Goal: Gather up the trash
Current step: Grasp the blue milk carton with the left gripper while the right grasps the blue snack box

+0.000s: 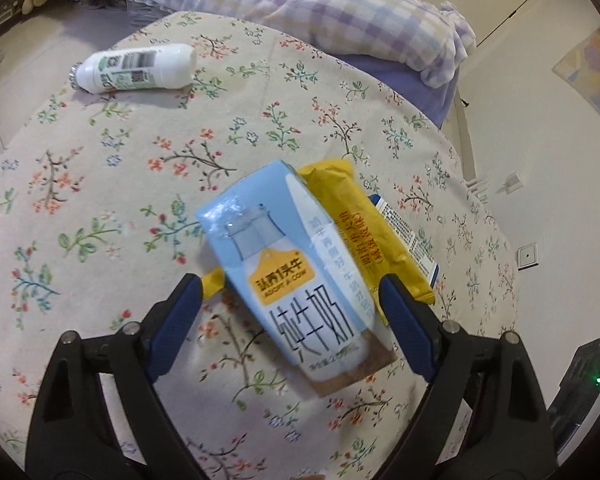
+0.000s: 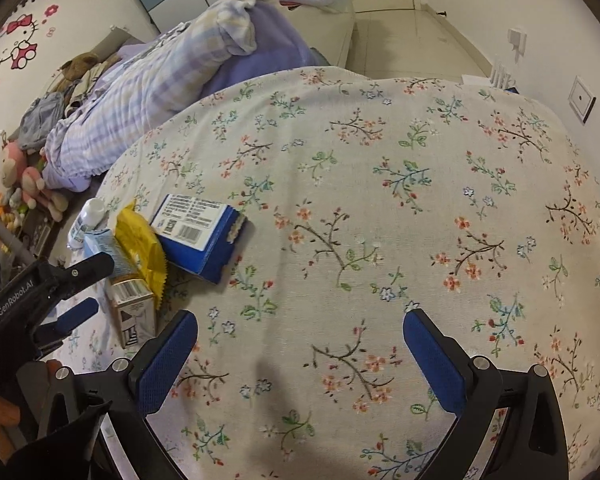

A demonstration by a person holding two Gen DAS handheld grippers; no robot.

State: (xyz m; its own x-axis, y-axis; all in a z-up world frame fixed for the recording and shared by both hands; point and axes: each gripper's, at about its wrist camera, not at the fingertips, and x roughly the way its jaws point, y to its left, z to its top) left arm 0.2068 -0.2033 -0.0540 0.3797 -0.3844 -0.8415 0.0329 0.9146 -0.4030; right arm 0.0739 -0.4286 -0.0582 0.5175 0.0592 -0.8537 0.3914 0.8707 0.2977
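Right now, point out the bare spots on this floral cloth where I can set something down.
Free: the wide stretch of floral cloth ahead of the open right gripper, right of the blue box; also the strip between the white bottle and the milk carton. Crowded: carton, yellow wrapper and box overlap, with the left gripper straddling the carton.

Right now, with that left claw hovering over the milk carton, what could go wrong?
The milk carton lies partly on the yellow wrapper, so the open left gripper might pinch both, or drag the wrapper along. The carton sits at an angle between the fingers and could twist or slip as they close. The white bottle lies on its side and may roll if the tablecloth is tugged.
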